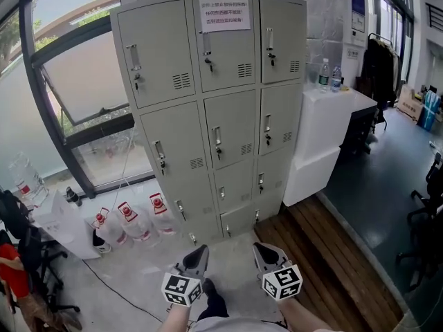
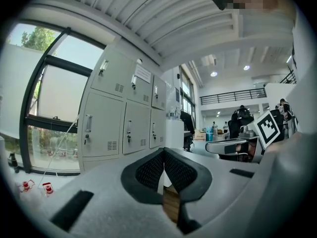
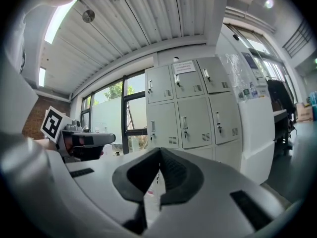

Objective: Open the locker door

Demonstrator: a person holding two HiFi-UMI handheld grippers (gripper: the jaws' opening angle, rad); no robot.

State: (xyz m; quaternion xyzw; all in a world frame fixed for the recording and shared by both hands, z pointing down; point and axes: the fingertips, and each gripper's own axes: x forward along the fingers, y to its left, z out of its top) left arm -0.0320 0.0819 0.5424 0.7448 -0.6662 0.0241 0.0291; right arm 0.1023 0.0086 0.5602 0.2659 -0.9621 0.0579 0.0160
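A grey metal locker block with three columns of shut doors stands ahead, each door with a handle and key lock. A white paper notice is stuck on the top middle door. My left gripper and right gripper are held low, well short of the lockers, both shut with nothing between the jaws. The left gripper view shows its shut pads and the lockers off to the left. The right gripper view shows its shut pads and the lockers ahead.
Large water bottles lie on the floor left of the lockers by the window. A white cabinet with two bottles on it stands to the right. A wooden floor strip runs at the right; office chairs are at the left.
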